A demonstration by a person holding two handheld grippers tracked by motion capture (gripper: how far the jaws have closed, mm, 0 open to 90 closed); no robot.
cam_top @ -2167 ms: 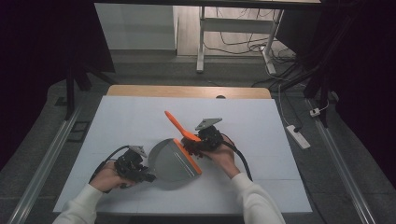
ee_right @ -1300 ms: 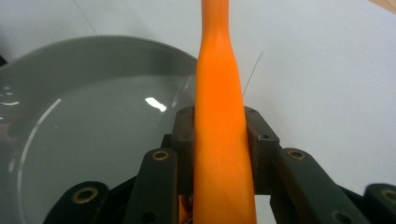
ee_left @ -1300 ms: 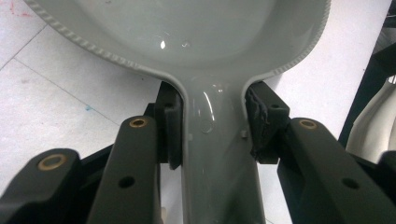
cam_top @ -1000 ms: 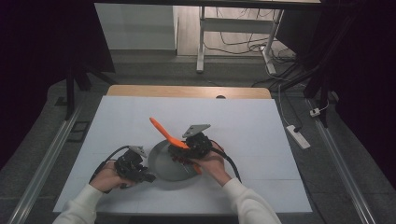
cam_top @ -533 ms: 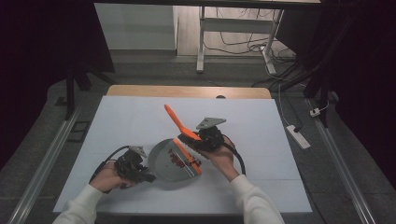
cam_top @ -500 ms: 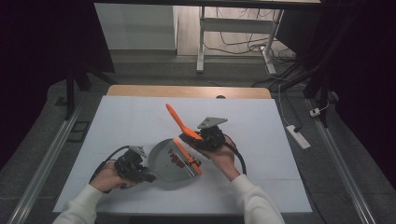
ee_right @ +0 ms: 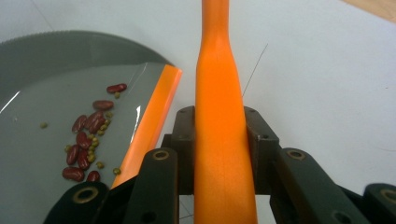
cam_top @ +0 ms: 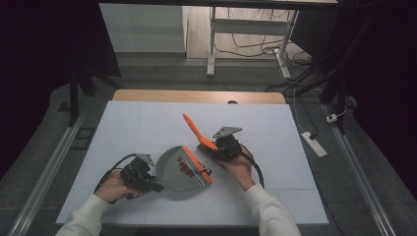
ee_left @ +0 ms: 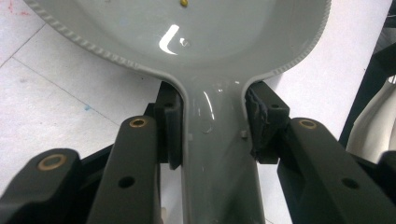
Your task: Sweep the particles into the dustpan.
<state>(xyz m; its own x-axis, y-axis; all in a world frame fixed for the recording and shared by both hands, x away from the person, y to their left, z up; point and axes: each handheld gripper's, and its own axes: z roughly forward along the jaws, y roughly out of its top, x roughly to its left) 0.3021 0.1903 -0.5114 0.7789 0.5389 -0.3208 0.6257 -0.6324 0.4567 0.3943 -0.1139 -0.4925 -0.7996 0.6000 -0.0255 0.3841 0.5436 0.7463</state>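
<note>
Two hand-held grippers clamp: left (cam_top: 156, 186) on the grey dustpan (cam_top: 177, 172), right (cam_top: 212, 149) on the orange brush (cam_top: 195, 132).

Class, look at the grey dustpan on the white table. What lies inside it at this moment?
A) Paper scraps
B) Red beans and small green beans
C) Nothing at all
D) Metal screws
B: in the right gripper view, dark red beans and small green beans lie together on the floor of the grey dustpan, beside its orange edge.
</note>
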